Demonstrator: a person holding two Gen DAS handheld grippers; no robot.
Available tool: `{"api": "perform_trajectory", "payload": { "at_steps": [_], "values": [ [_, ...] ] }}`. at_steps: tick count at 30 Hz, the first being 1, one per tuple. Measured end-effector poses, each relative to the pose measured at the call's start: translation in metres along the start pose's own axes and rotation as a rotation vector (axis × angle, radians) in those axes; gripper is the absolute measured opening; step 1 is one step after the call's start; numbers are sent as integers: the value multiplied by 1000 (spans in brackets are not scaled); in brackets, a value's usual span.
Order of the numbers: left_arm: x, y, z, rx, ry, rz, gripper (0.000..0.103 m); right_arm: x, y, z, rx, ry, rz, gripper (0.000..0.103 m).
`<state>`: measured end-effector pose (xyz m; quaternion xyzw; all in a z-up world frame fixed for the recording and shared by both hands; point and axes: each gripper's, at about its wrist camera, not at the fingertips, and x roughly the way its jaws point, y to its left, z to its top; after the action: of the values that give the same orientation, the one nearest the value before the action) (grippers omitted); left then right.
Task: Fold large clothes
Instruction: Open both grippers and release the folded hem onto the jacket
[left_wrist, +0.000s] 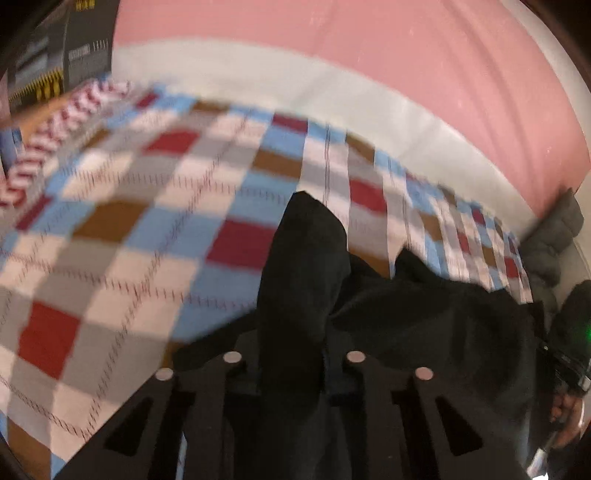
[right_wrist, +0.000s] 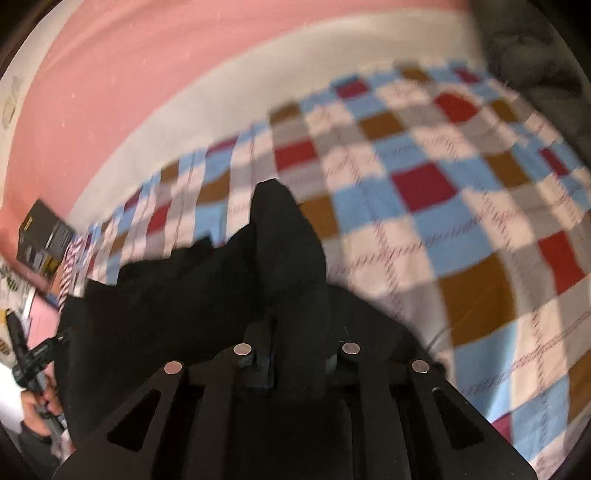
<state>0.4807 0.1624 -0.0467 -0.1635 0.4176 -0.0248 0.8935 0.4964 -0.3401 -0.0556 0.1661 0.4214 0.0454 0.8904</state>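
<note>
Jaws of left gripper (left_wrist: 295, 354) and right gripper (right_wrist: 295, 350): each apparently clamped on black garment (left_wrist: 424, 317), its fabric bunched between them, above checked blanket (left_wrist: 147, 221).

Both wrist views show moderate indoor light; no source is visible. Motion blur smears the checkered blanket (left_wrist: 147, 229) throughout, heaviest along its far edge by the pink wall (left_wrist: 406, 66), where squares streak. Fisheye distortion bows that edge into an arc, and dark vignetting closes every corner. The black garment (left_wrist: 306, 280) reads as near-featureless shadow, its folds barely separable. Above the blanket, small pale specks dot the pink wall. A green glare point sits right of the garment.
</note>
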Motion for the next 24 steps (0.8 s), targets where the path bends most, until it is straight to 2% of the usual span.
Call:
{"api": "perform_trajectory", "payload": {
  "at_steps": [2,6,9,13,18,20,23,24],
  "values": [
    [6,-6,9,16,-37,13,20,3,-10,5,52,-21,3,15],
    [49,-12,2,68,-15,89,23,39,-15,-1,28,24,-59,17],
    [63,-10,-7,68,-35,118,28,58,-17,-6,17,24,-89,24],
    [63,-8,-5,61,-7,127,34,60,-21,-3,24,44,-114,35],
    [10,-9,-1,70,-35,119,34,-3,-8,-7,-30,-27,-113,38],
    [-20,-8,-7,72,-76,109,34,-33,2,-17,-71,-71,-97,38],
    [-71,-9,-31,68,-144,40,34,-74,18,-46,-138,-102,-52,38],
    [-88,-12,-46,75,-158,7,37,-83,24,-60,-162,-105,-41,38]
  ]
}}
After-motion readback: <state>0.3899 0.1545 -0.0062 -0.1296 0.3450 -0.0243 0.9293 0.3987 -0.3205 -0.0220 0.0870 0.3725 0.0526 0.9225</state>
